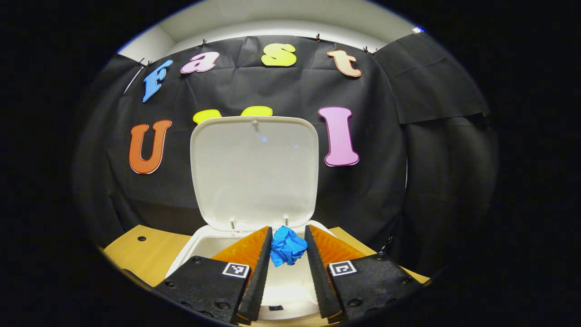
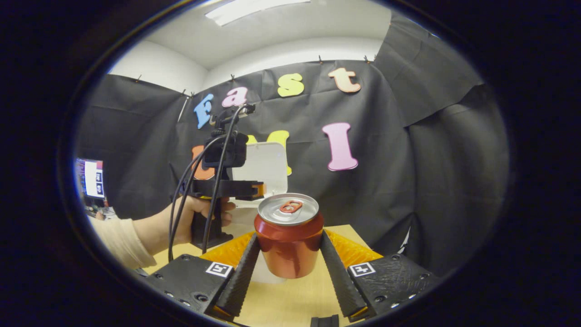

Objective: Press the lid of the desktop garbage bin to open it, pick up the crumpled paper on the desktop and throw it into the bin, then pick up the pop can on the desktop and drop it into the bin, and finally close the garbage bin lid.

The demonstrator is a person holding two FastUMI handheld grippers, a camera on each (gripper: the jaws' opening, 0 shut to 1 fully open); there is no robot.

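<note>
While the white garbage bin (image 1: 199,243) stood on the wooden desktop (image 1: 136,250) with its lid (image 1: 254,170) raised upright against the black cloth wall (image 1: 386,181), the left gripper (image 1: 288,247) hung over the bin's open mouth at 6 o'clock in the left gripper view, both fingers pressed against the blue crumpled paper (image 1: 288,246), which sat between their tips above the pale interior. In the right gripper view, the same lid (image 2: 265,170) showed at 11 o'clock behind the left gripper (image 2: 254,188), held by a hand (image 2: 190,218) in a cream sleeve (image 2: 120,240) with black cables (image 2: 181,204) trailing from it. At 6 o'clock in that view, the right gripper (image 2: 289,247) was clamped on the red pop can (image 2: 288,240), one finger against each side; the can stood upright with its silver top and pull tab facing up, its base clear of the desktop (image 2: 290,299). A lit screen (image 2: 93,178) glowed at 9 o'clock.
</note>
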